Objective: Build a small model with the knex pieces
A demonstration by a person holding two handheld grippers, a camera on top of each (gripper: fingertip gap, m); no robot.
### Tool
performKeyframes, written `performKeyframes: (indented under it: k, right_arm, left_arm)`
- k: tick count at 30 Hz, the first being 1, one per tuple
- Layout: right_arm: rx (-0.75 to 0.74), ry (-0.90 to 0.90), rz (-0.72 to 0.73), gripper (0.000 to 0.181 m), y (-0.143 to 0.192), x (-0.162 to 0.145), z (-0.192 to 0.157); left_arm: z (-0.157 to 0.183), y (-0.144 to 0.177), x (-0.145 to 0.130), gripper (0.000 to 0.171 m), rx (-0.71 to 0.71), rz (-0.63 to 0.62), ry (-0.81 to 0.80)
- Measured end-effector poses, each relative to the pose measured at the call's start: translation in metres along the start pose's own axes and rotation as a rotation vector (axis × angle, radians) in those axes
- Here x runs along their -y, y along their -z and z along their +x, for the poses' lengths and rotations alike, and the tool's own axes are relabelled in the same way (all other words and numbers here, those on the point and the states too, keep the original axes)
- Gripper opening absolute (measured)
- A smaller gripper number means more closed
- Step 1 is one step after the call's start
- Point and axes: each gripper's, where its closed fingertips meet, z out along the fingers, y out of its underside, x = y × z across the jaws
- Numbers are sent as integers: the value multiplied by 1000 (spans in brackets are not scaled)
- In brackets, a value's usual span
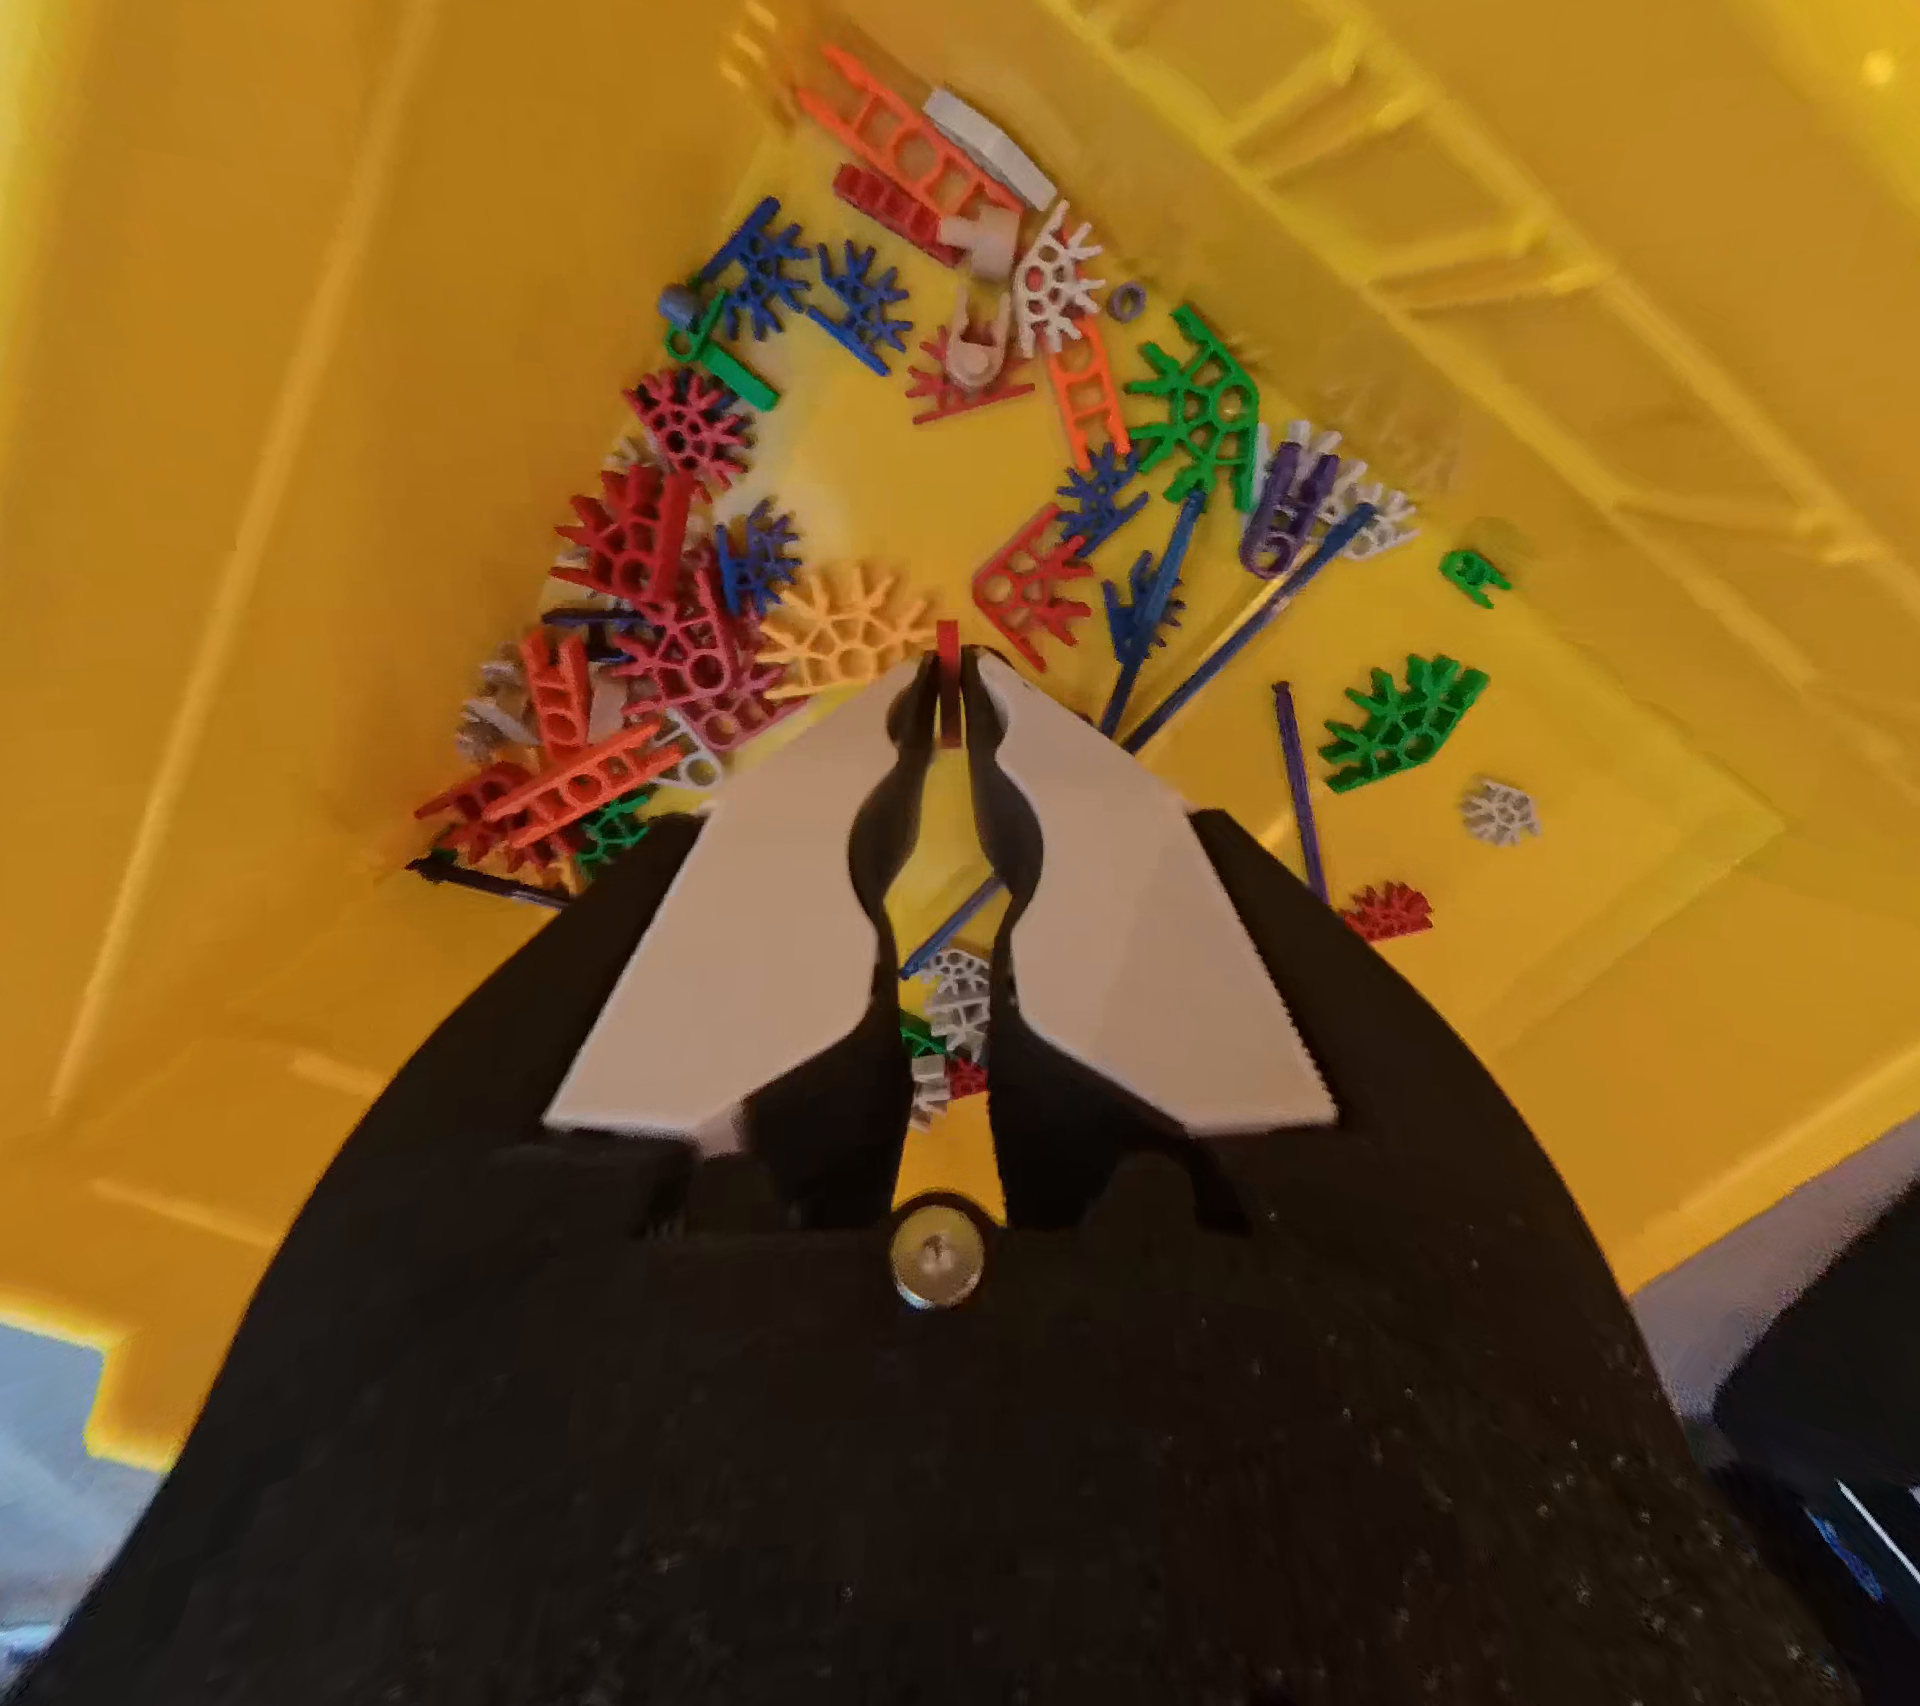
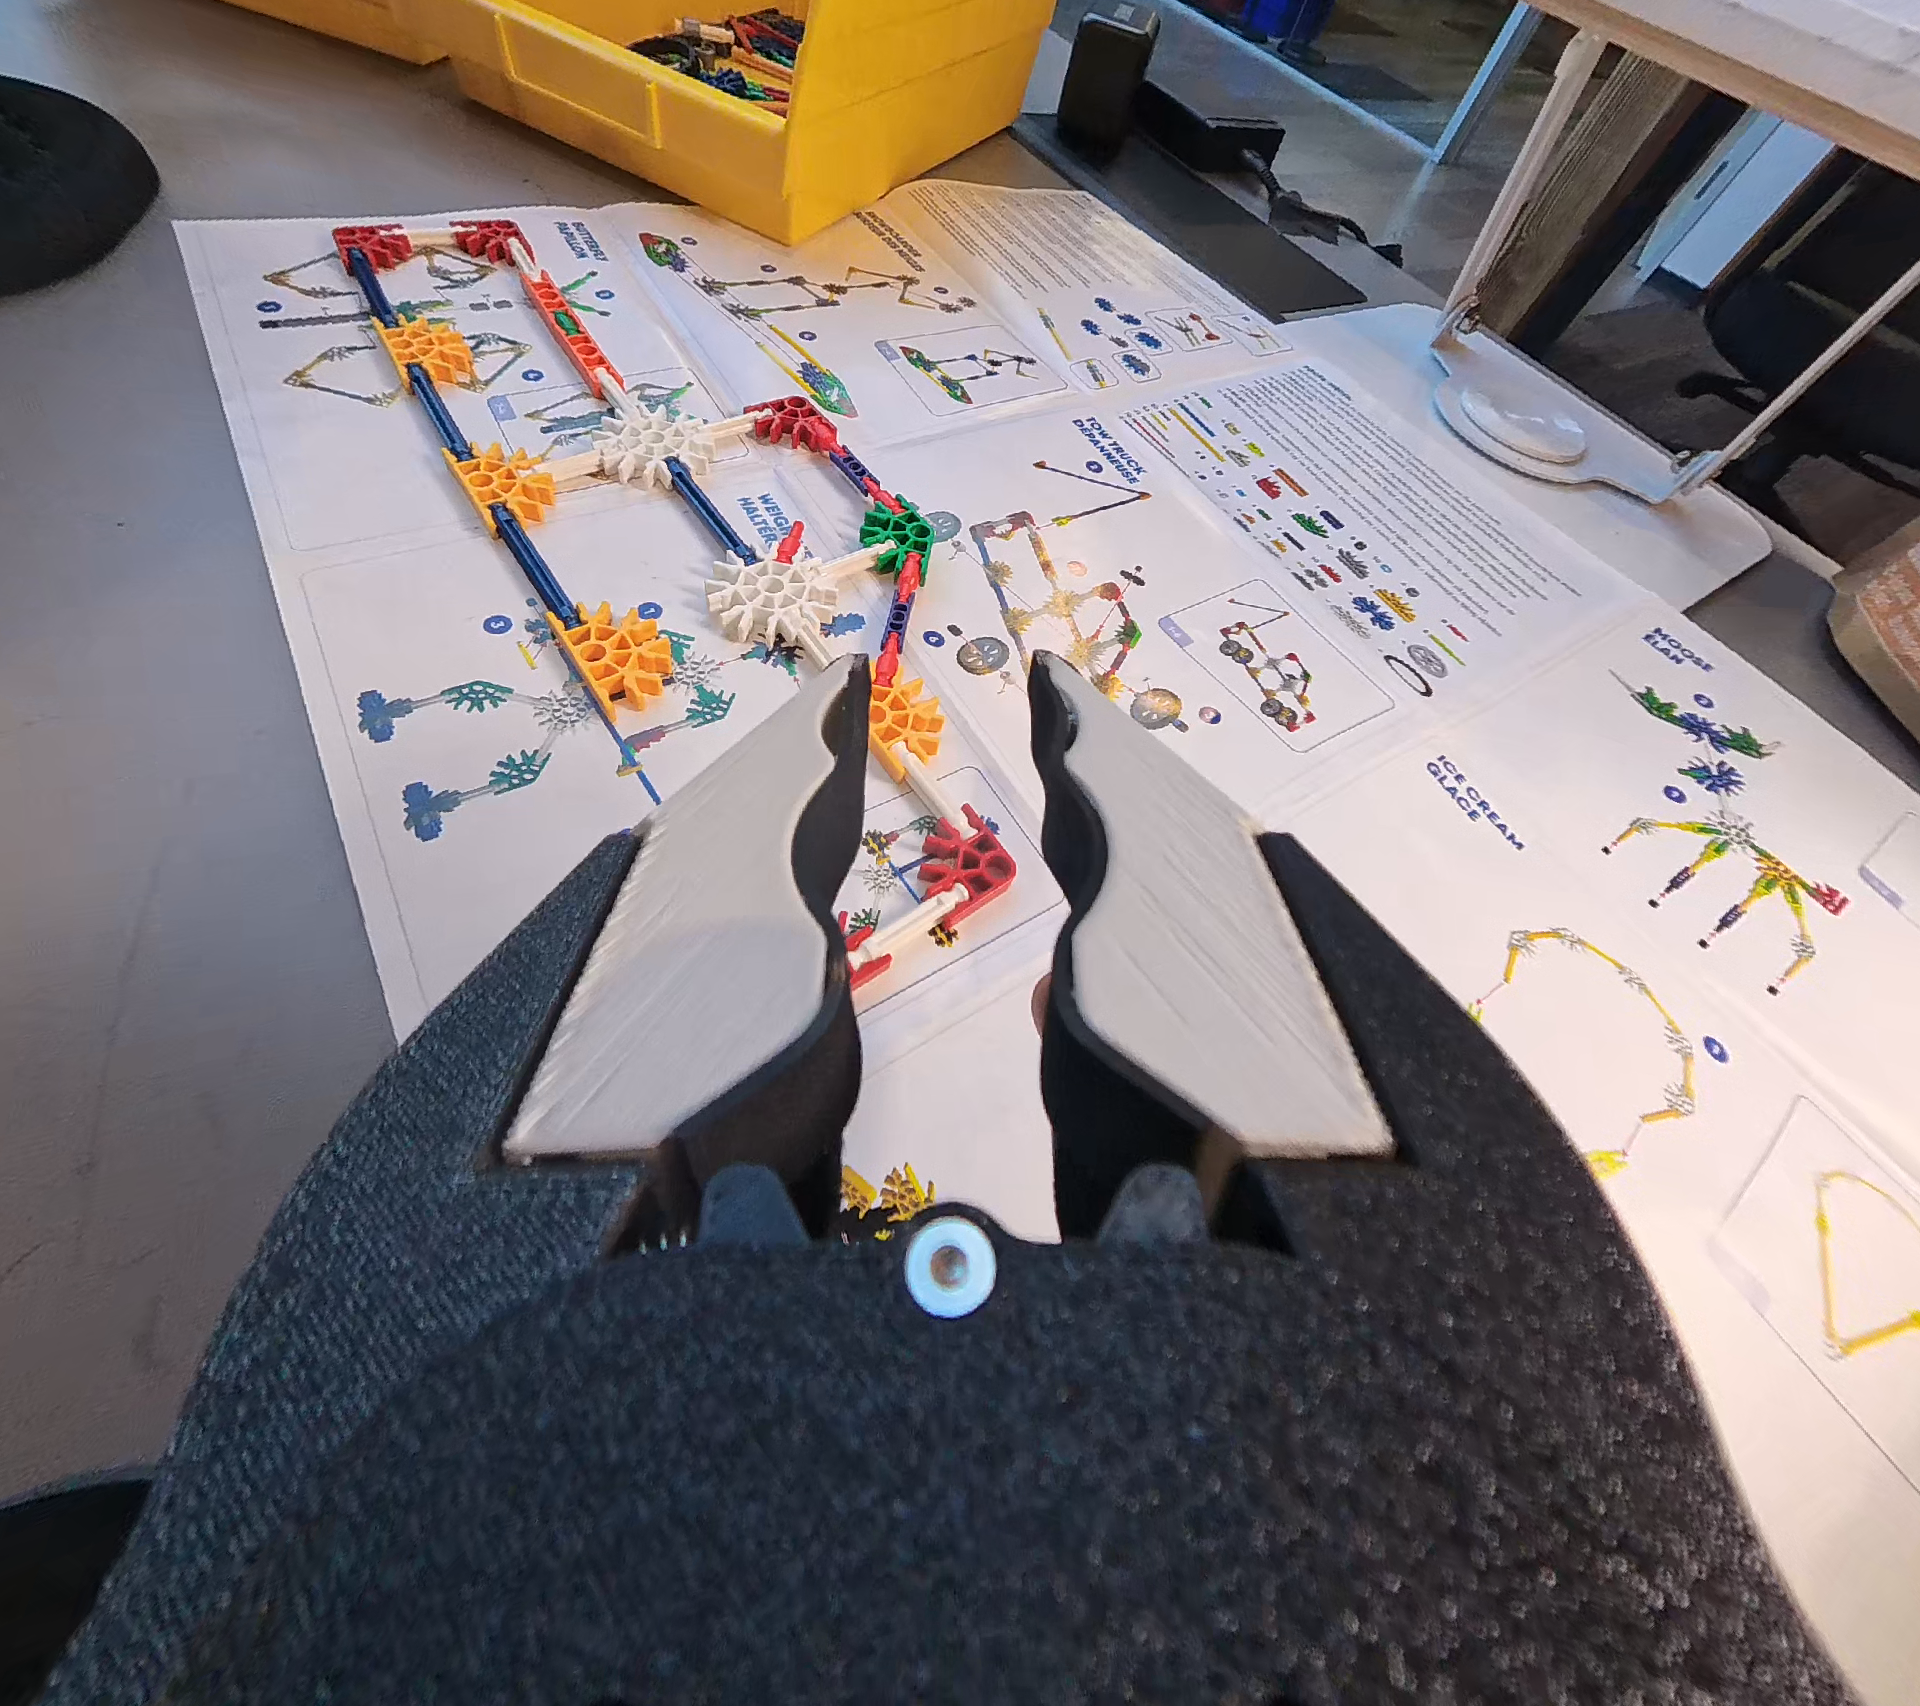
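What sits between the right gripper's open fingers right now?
In the right wrist view, the right gripper is open; between its fingers lie an orange connector and a red connector of the flat assembly, over the instruction sheet.

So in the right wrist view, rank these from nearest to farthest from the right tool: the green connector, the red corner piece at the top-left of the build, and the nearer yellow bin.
From the right tool:
1. Green connector, just ahead of the tips, slightly left.
2. Red corner piece, far left end of the build on the instruction sheet.
3. Nearer yellow bin, beyond the sheet's far edge.
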Motion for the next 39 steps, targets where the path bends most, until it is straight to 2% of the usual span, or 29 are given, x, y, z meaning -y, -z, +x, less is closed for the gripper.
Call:
performKeyframes:
  k: [4,5,6,7,12,16,26,30,33,39]
  right_arm:
    - [12,-2,-9,30,-1,-2,-2]
    - [14,-1,-11,30,-2,-3,-2]
    - [15,1,-14,30,-2,-3,-3]
    - [16,2,-16,30,-2,-4,-3]
    - [17,1,-23,30,-3,-5,-3]
    - [16,2,-28,30,-5,-6,-4]
    - [12,9,-30,30,-4,-6,-4]
    - [1,12,-24,30,-2,-4,-1]
    - [-3,12,-20,29,-1,-3,0]
    - [-6,14,-19,29,1,-4,1]
  left_arm:
    - [35,12,-7,2,-198,-1,-80]
    - [39,14,-10,8,-221,-7,-100]
    - [36,14,-11,21,-199,-9,-110]
    - [28,14,-9,28,-158,2,-112]
    - [-11,11,8,22,7,110,8]
    - [-24,-3,2,27,88,61,30]
    - [-19,-6,3,22,90,46,8]
    - [-15,-5,4,32,23,63,48]
    - [-18,-5,4,25,33,60,50]
    - [-18,-6,3,27,97,35,-32]
